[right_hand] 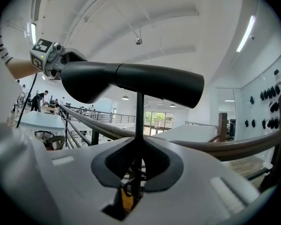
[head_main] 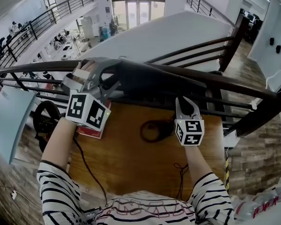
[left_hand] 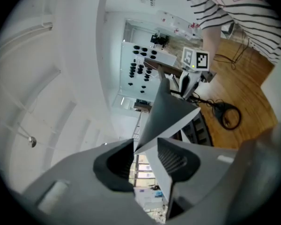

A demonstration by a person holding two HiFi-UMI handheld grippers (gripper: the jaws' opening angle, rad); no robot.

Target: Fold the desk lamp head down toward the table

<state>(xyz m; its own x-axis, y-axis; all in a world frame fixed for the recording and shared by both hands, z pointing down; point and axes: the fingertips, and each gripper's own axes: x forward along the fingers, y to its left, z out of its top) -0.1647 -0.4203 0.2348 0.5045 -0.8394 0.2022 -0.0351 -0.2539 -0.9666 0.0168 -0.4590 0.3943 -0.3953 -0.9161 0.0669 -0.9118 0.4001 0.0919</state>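
Left gripper [left_hand: 145, 146] tilted, jaws in a half-wide grip; right gripper [right_hand: 138, 158] level, jaws in a narrow grip

Black-and-white striped sleeves [head_main: 58, 189]

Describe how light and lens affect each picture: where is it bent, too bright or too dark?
Head view: the wide lens bends the railing into an arc; the lamp head is dark, with little detail. Left gripper view: the white ceiling is washed out; the left claw looks soft. Right gripper view: the lamp head is a near-black silhouette against the bright ceiling.
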